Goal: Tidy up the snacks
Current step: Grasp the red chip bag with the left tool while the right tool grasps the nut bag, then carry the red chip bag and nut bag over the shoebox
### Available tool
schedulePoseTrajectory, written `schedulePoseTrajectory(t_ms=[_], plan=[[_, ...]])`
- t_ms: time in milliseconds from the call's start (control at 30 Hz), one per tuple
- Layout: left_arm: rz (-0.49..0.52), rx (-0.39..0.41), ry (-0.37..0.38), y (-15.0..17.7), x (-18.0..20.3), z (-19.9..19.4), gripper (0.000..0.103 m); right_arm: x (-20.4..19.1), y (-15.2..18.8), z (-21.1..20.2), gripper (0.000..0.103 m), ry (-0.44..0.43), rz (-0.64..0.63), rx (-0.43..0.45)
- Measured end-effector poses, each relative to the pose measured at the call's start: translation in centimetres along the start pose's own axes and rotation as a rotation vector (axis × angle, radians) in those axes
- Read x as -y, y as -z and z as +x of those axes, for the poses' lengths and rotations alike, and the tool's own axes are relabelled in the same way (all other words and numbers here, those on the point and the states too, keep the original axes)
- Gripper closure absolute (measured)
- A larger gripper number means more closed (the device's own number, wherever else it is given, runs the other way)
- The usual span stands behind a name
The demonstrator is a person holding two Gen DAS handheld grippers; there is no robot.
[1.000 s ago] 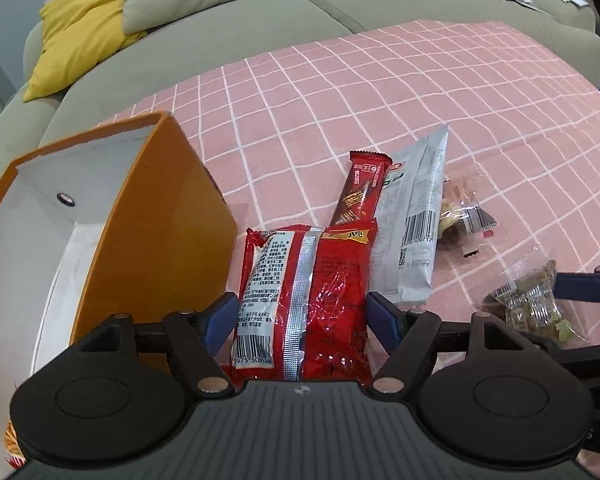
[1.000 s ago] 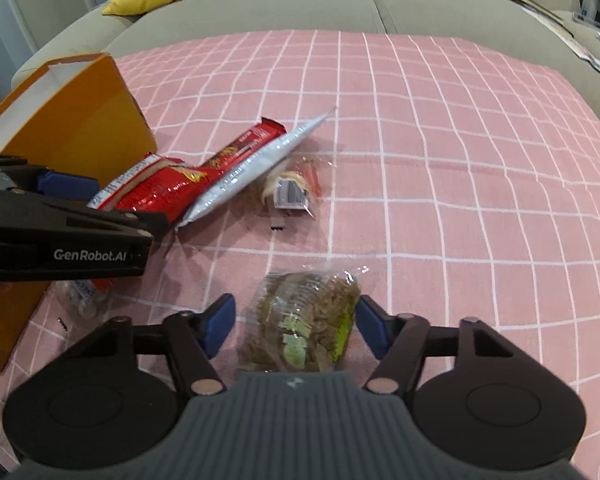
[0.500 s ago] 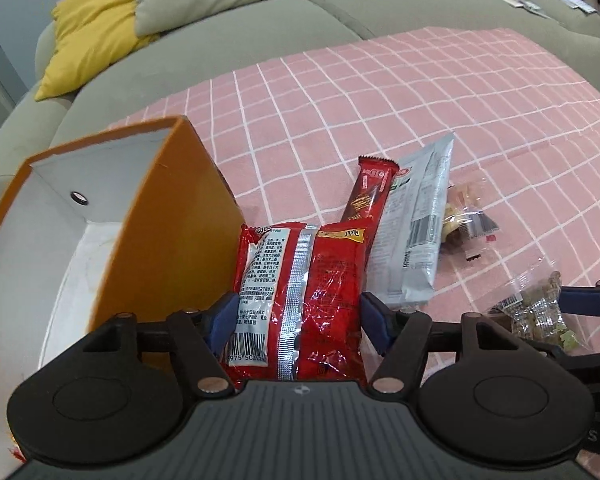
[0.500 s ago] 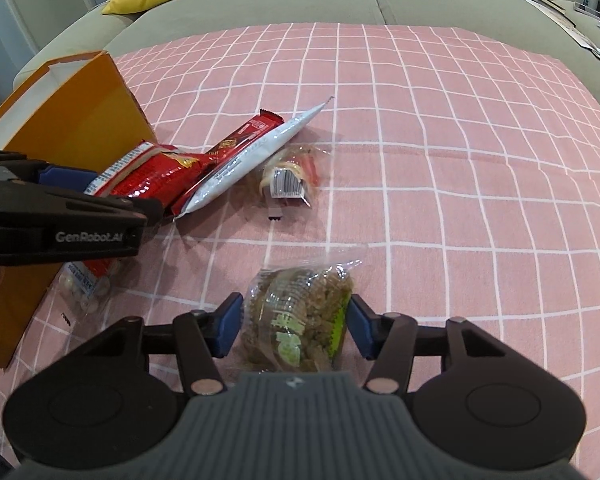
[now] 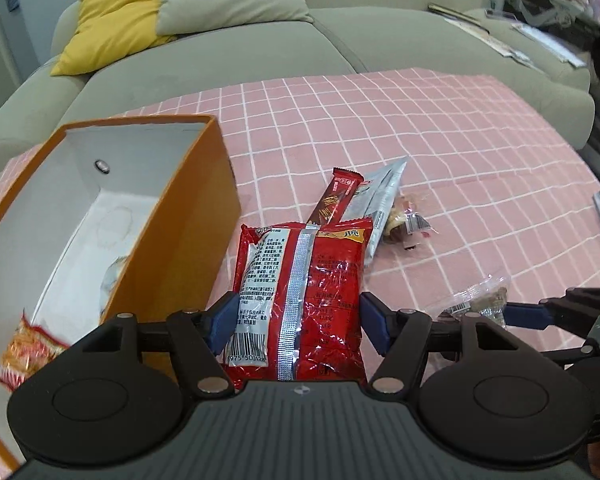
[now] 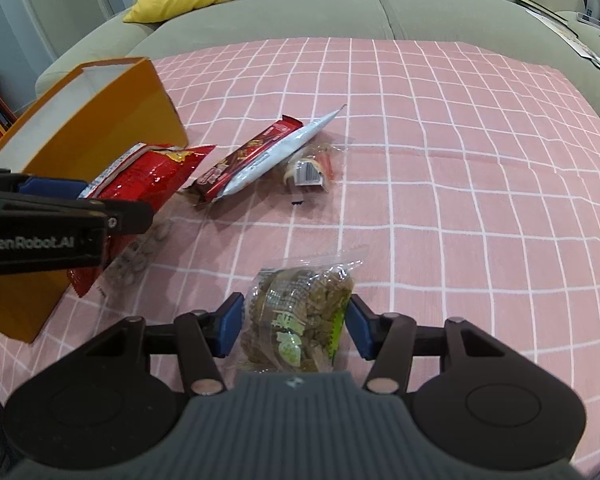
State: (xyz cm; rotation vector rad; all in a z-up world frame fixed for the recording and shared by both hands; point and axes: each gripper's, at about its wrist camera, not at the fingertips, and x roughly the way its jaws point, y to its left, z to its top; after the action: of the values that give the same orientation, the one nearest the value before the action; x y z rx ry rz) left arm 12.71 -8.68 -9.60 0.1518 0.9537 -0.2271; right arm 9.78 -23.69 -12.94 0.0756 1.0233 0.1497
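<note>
Pink checked cloth (image 6: 440,168) lies bare to the right of the orange box (image 5: 188,216). Just beside the box's open rim, the left hand-held gripper (image 5: 296,320) clamps a red snack bag (image 5: 300,292). Farther right, the right hand-held gripper (image 6: 294,326) grips a clear bag of brown snacks (image 6: 300,312); a chocolate bar (image 6: 248,156) and silver packet (image 6: 276,156) lie between.

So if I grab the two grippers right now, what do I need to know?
Left gripper grips the red snack bag, lifted beside the orange box.
Right gripper grips the clear bag of brown snacks.
Done: one orange packet is in the box.
Left: drop both bags in, then the chocolate bar, silver packet and small clear packs on the pink cloth.
</note>
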Motion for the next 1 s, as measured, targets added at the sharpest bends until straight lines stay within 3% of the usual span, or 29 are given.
schedulePoseTrajectory(t_ms=[500,767,1000], plan=[[-0.069,0.098,0.068,1.8,-1.2,-7.7,0.028,-3.1,1.0,-5.7,0.05,-0.069,-0.062,0.109],[-0.106,0.173,0.071,1.6,-3.9,-11.7,0.028,-6.8,-0.7,-9.2,0.051,-0.138,-0.163,0.191],[-0.135,0.191,0.071,0.8,-7.7,-13.7,0.028,-10.4,-3.2,-10.5,0.051,-0.189,-0.265,0.226]])
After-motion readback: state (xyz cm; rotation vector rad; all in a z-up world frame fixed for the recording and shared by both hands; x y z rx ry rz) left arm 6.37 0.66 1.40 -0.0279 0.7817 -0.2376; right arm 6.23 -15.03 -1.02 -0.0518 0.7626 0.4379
